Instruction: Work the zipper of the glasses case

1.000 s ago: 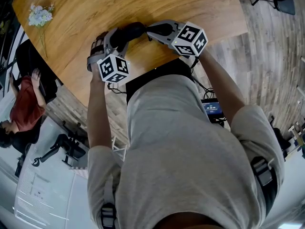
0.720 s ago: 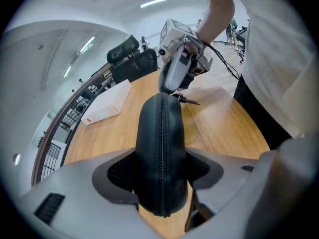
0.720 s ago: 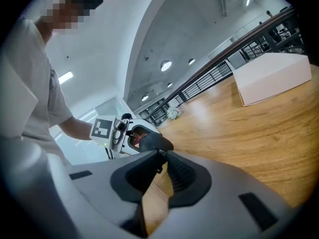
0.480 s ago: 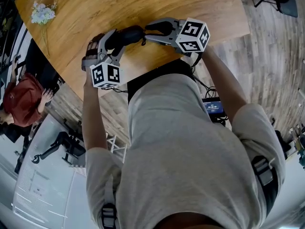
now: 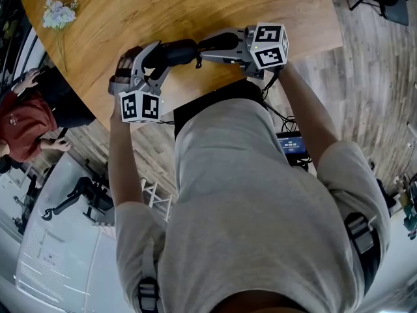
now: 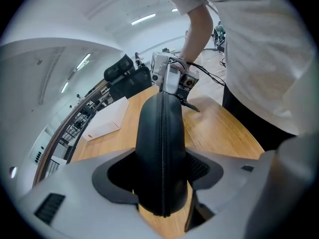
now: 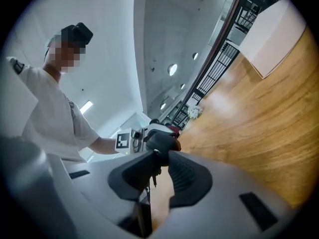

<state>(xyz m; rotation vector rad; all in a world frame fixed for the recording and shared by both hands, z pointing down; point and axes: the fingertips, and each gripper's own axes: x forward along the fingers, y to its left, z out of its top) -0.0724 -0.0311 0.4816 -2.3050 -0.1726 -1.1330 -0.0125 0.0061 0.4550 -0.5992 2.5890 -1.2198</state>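
**Case held tight, zipper pull not yet caught**

At the far left of the desk (image 5: pixel 195 5) a small bunch of flowers (image 5: pixel 55 16) is seen, well apart from the work; a white box (image 6: pixel 102 126) also lies on the desk, and what is in it cannot be told.

Next, the left gripper (image 5: pixel 153 64) is clenched on the glasses case (image 6: pixel 162 143); the black case is squeezed between its jaws on both sides, with the zipper line turned up toward the camera; the case is held over the desk, near its front edge. The zipper is shut along all of the part that is seen, so what is inside the case is hidden.

At the right end of the case the right gripper (image 7: pixel 160 171) is found; its jaws are closing, with a gap between them; the thin zipper pull (image 7: pixel 153 179) hangs in that gap and is not yet pinched.

A few things could go wrong: the small pull could swing away and be missed, so that the jaws shut on nothing; the edge of the case could be nipped in place of the pull; the zipper could be jammed by a crooked tug; the case could be twisted or dragged out of the left jaws by a hard pull.
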